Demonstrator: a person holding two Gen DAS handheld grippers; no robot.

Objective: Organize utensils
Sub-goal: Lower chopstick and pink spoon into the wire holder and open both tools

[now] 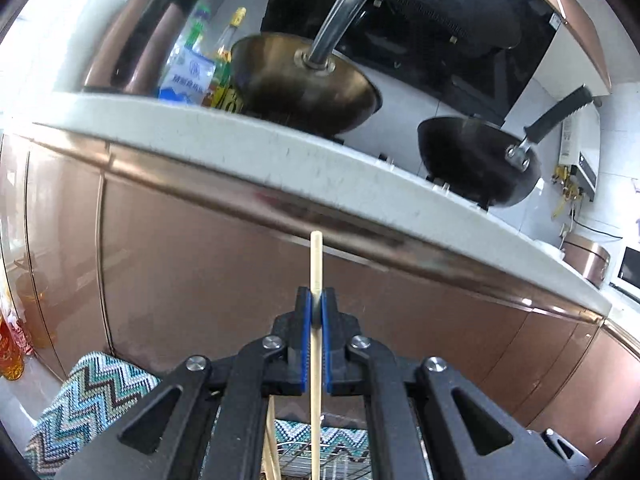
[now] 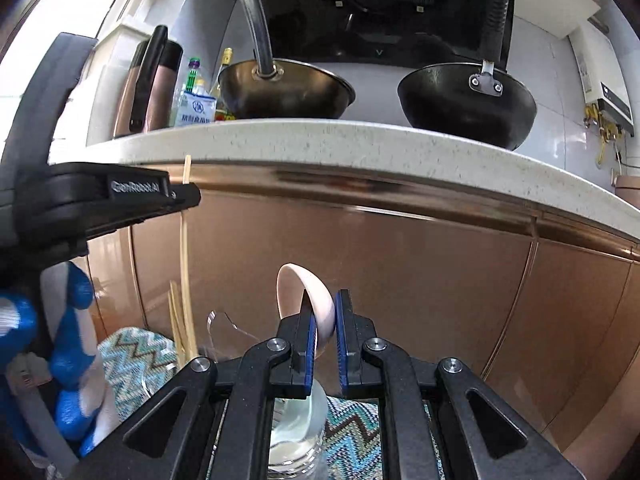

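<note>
We see a pale wooden chopstick [image 1: 315, 268], a glossy ceramic-looking spoon [image 2: 316, 300], speckled stone-like countertop [image 2: 360, 144], glossy coppery cabinet fronts [image 2: 400, 272], woven zigzag cloth [image 1: 92, 396].

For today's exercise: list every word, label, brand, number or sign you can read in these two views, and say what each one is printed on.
"GenRobot.AI": white lettering on the side of the left hand-held gripper, right wrist view.
"V": small mark on the black range hood.
White and blue packet on the counter: a round emblem and printed characters, too blurred to read.
Yellow-capped bottle: label unreadable.
White wall heater: small logo, too small to read.
</note>
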